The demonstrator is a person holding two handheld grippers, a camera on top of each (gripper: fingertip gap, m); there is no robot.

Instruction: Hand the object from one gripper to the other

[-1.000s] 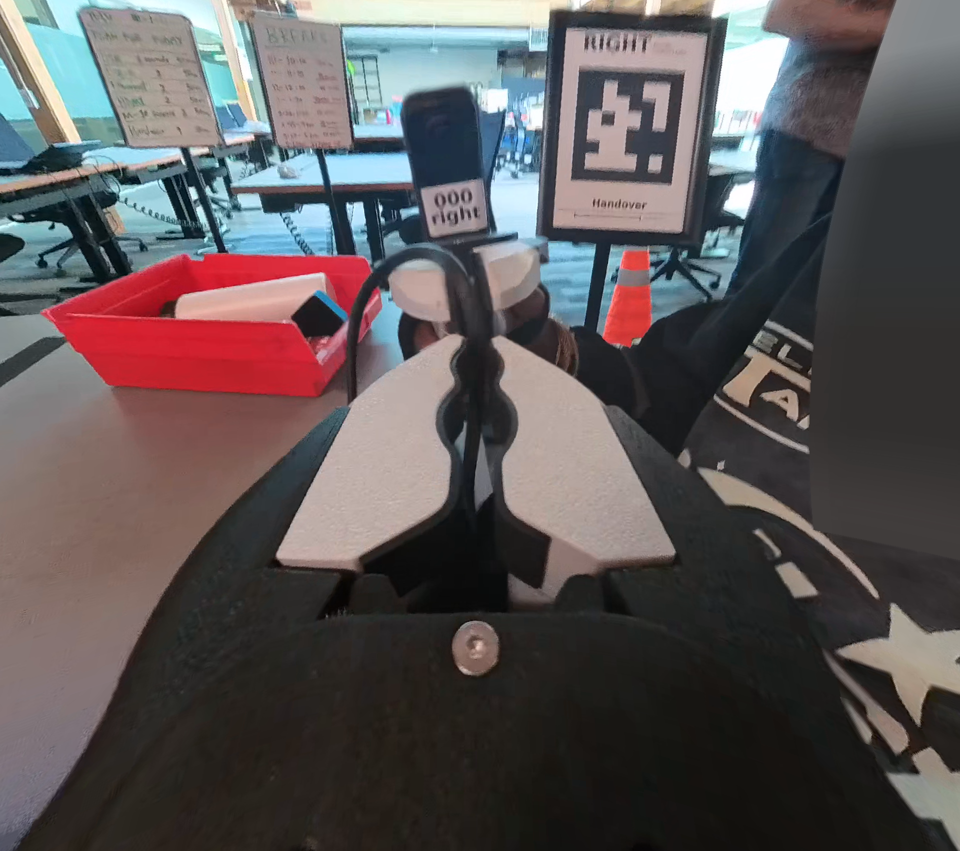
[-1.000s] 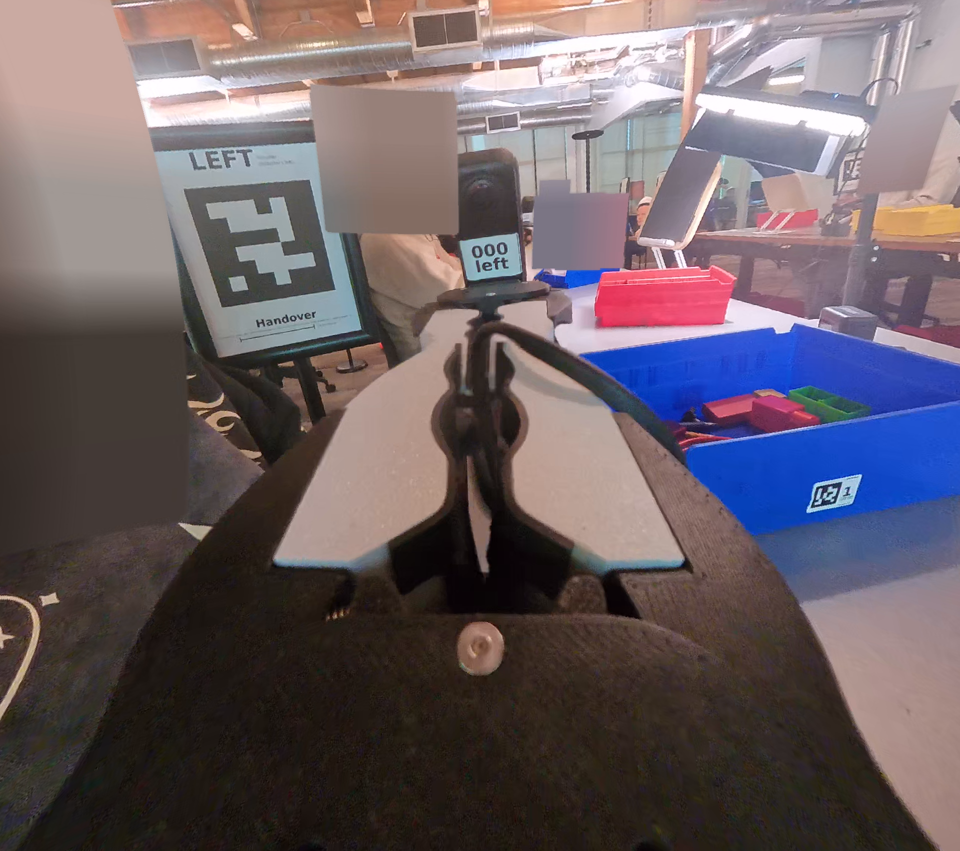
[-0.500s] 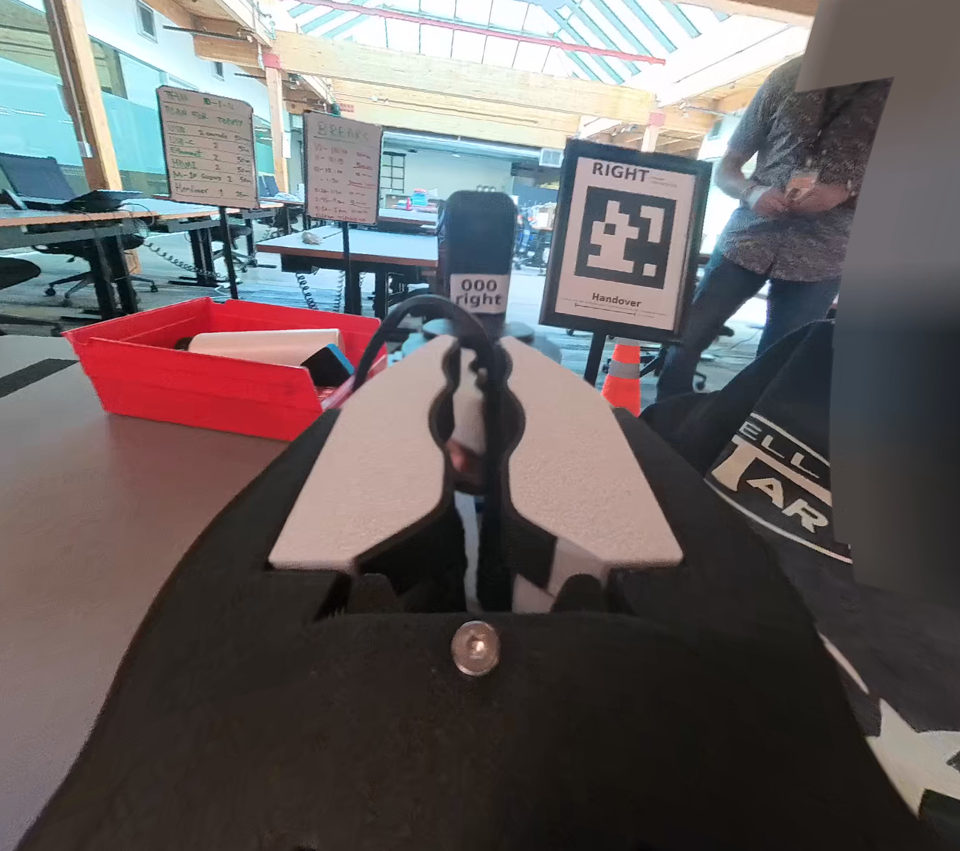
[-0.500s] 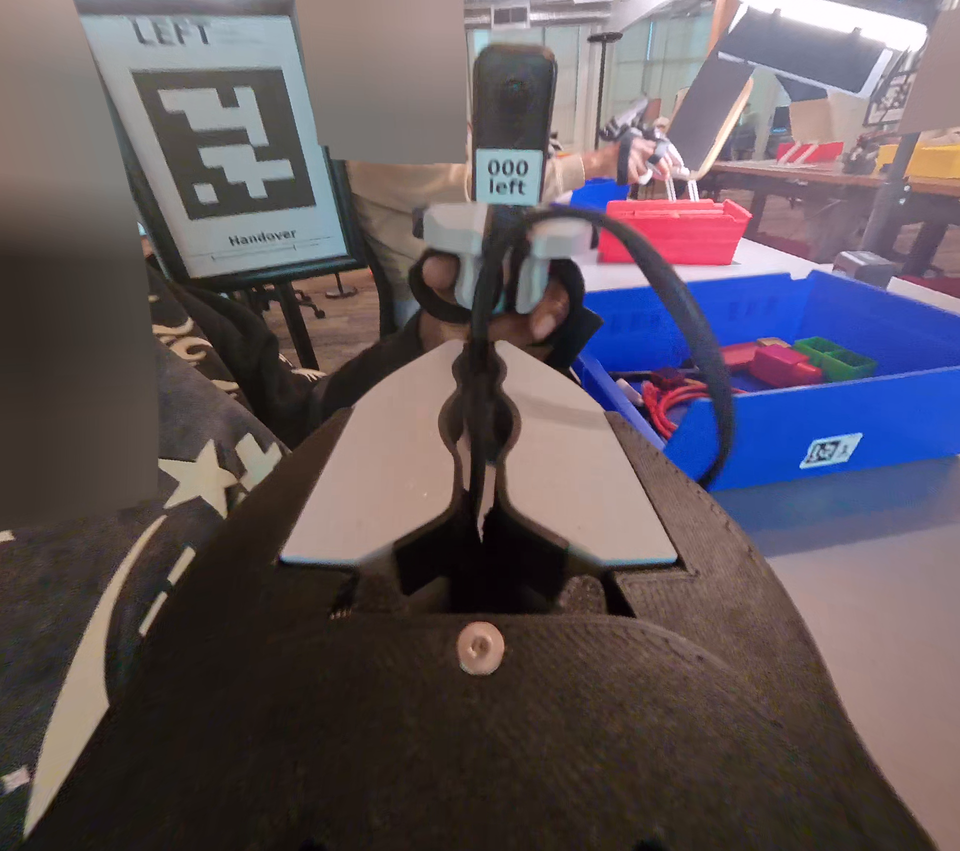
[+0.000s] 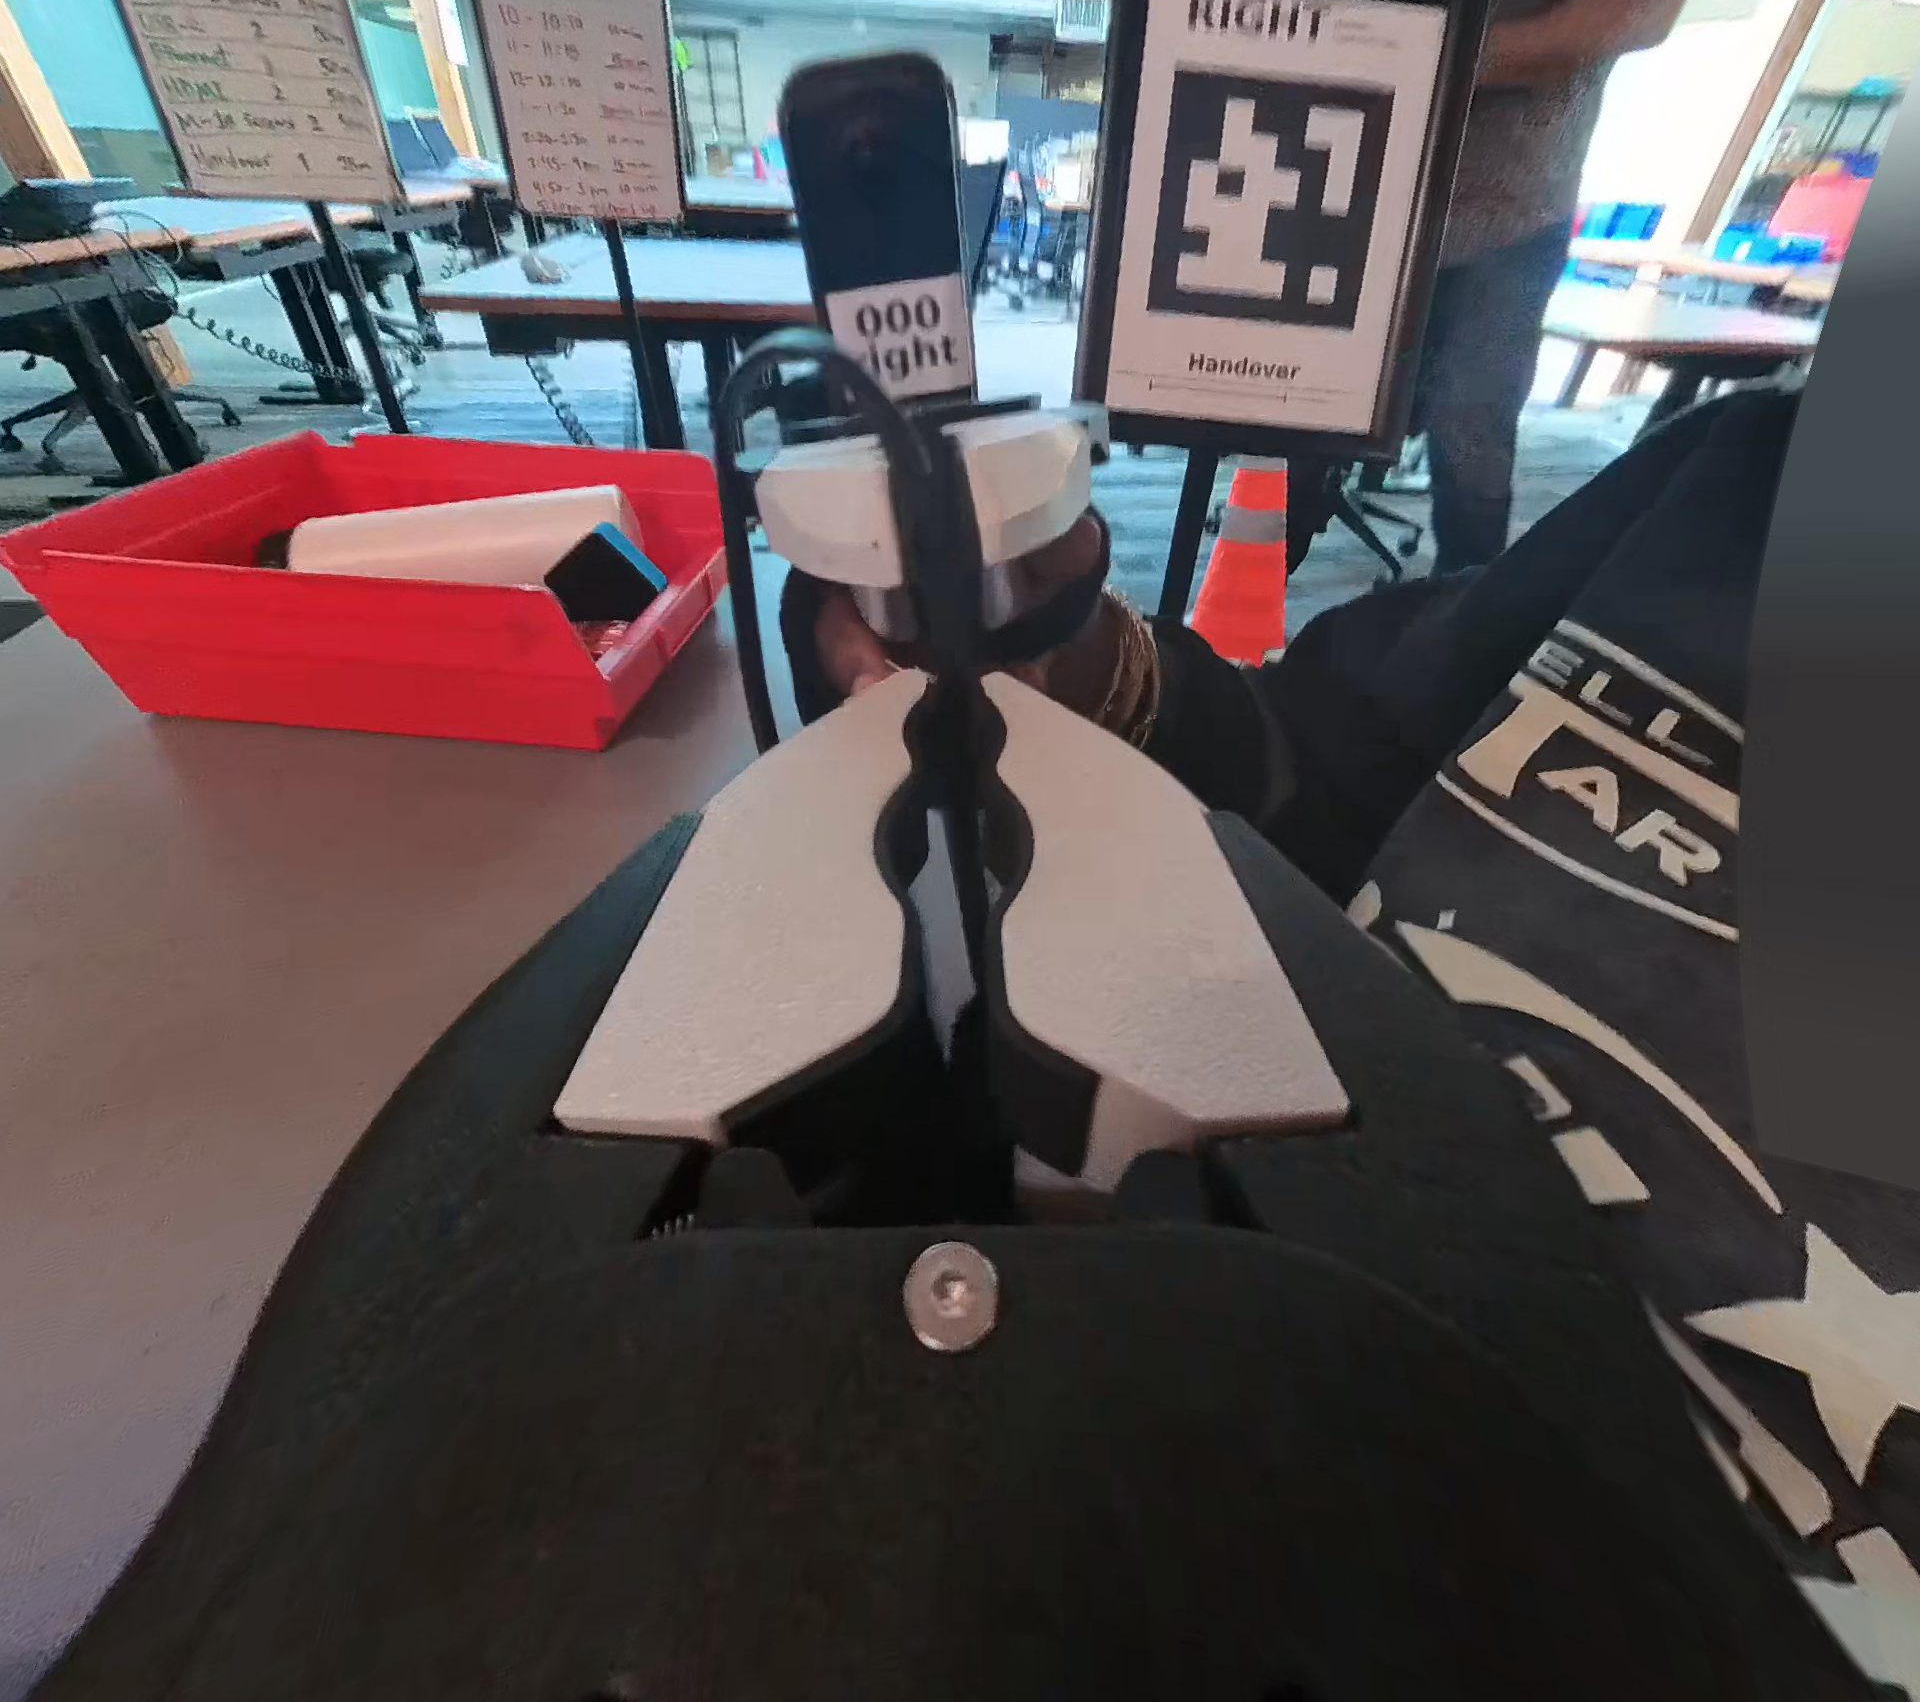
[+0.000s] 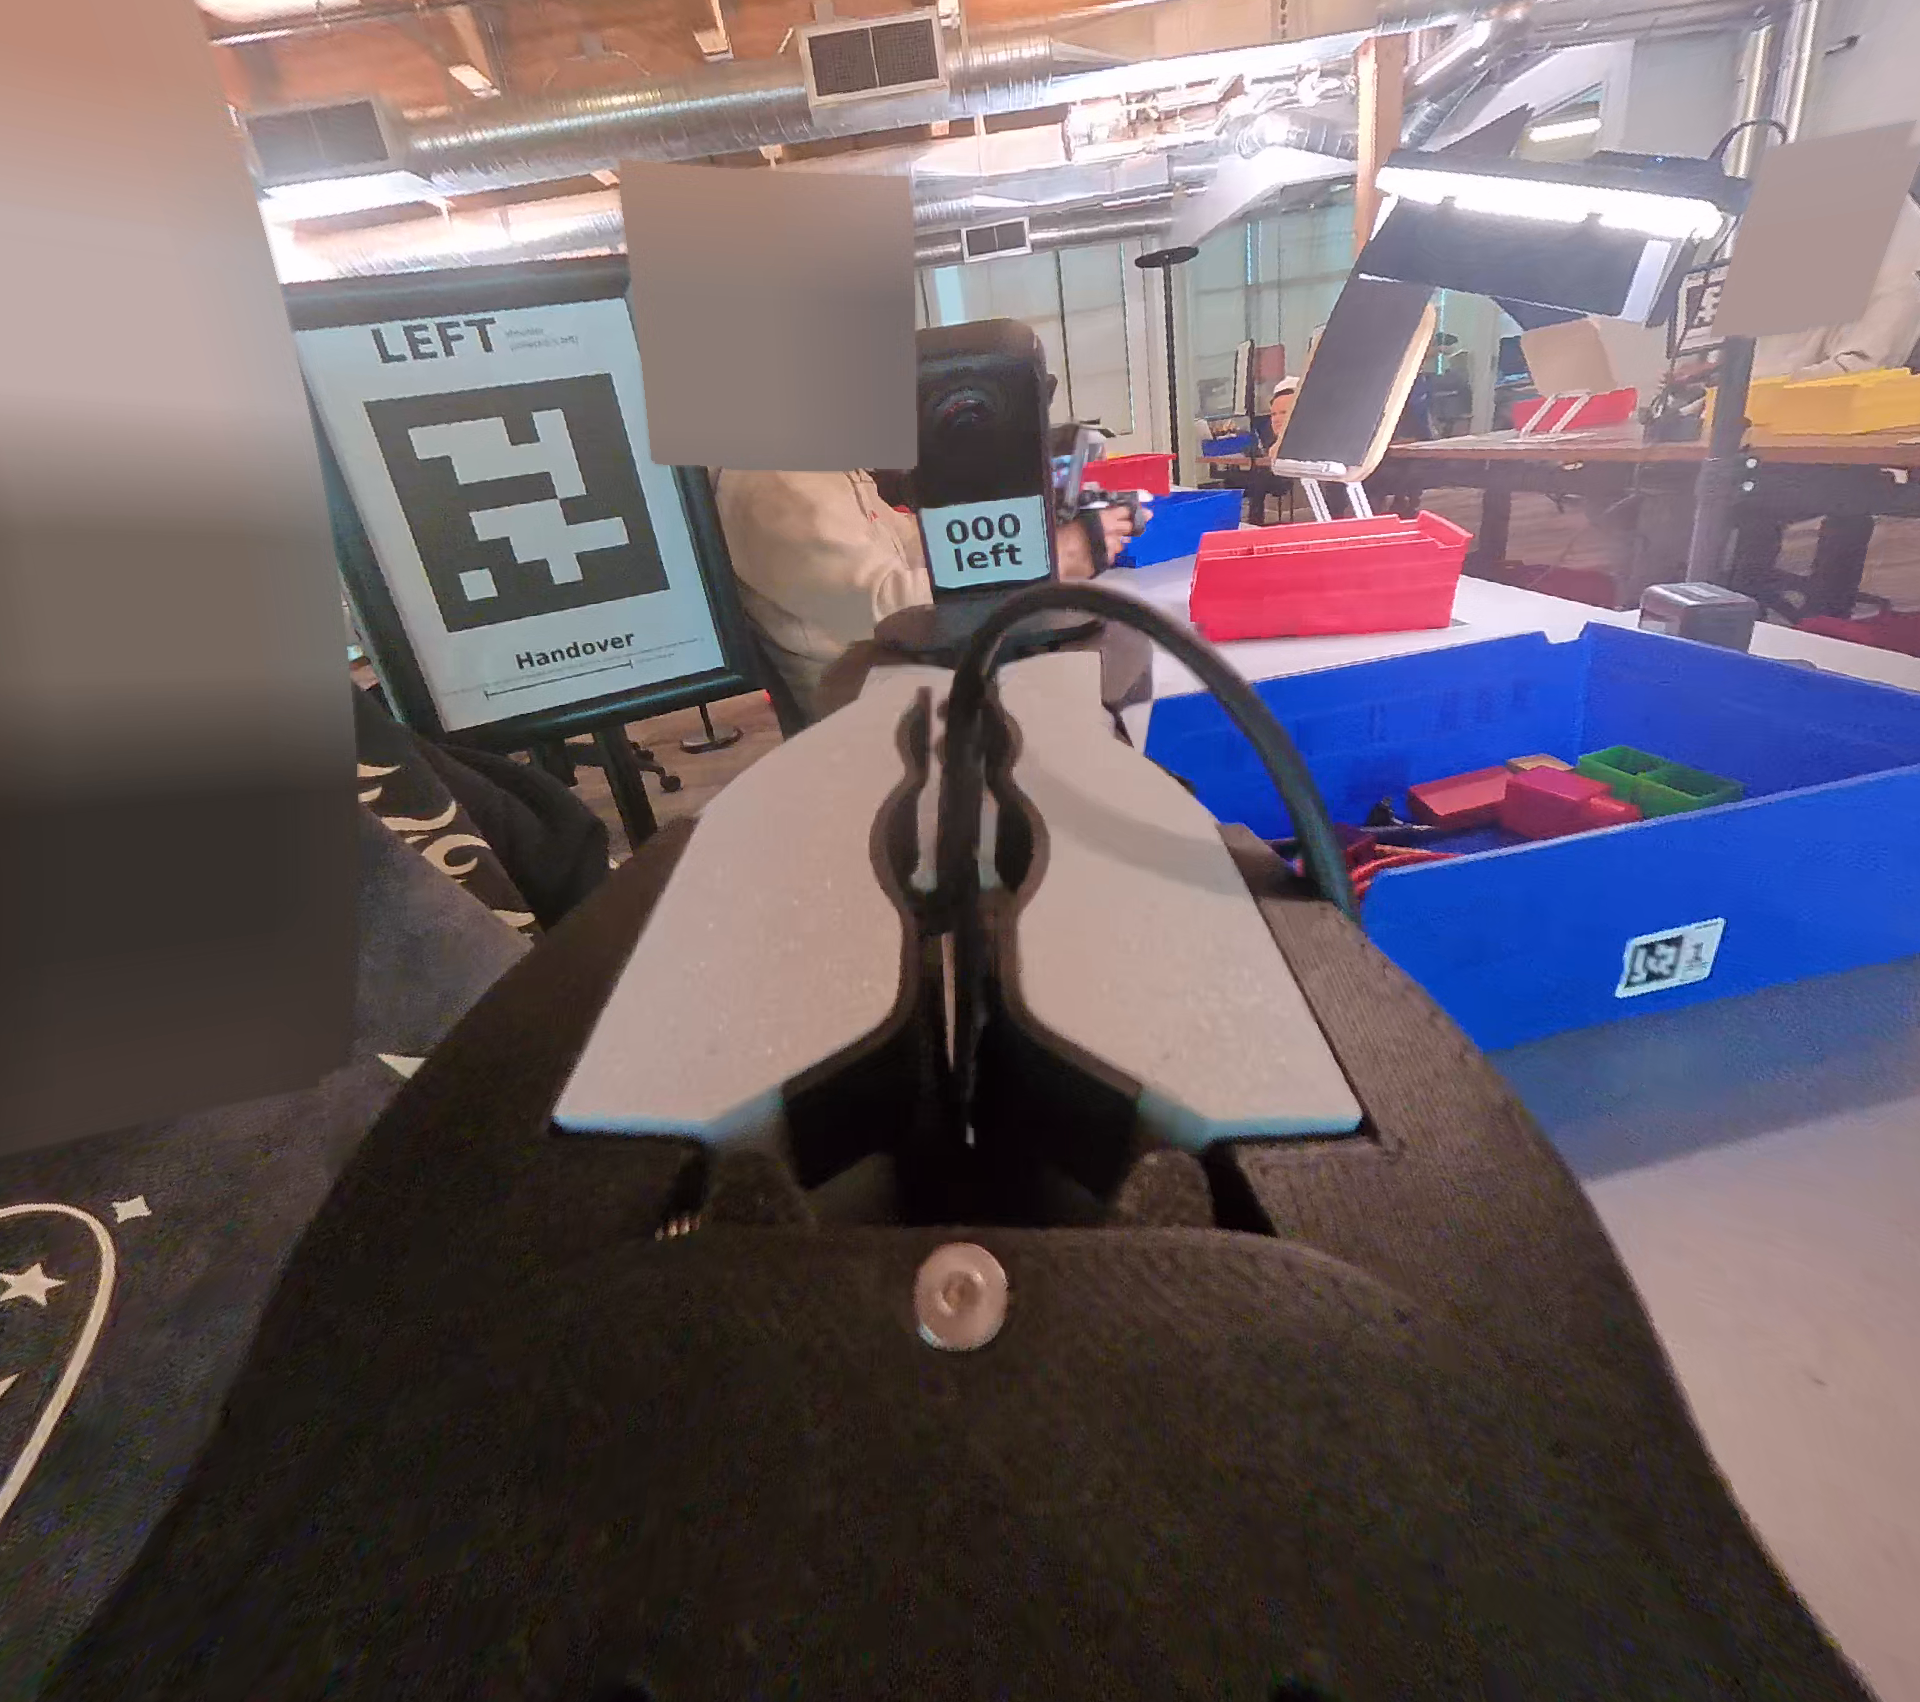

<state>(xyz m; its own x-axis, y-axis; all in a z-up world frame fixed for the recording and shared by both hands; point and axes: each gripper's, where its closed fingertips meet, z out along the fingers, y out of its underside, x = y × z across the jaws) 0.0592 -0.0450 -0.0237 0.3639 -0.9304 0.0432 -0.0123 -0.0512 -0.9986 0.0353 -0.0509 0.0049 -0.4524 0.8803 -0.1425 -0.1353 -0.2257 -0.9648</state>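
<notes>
Wooden rafters fill only the right wrist view, over a blue bin (image 6: 1621,946) at 3 o'clock; only the left wrist view shows a red bin (image 5: 343,655) at 10 o'clock. Both left gripper (image 5: 951,707) and right gripper (image 6: 961,707) clench one black cable (image 5: 940,572), facing each other; labelled signboards stand behind

— How do the two grippers stand?

— Nose to nose. The left gripper (image 5: 951,717) has its white fingers (image 5: 769,925) pressed nearly together, only a thin slit between them. Straight beyond its fingertips faces the right gripper (image 6: 961,717).

— And that one?

— Fingers (image 6: 1132,935) drawn in the same way. Behind its tips a hand (image 5: 862,644) wraps the handle, black sleeve trailing to the right.
</notes>
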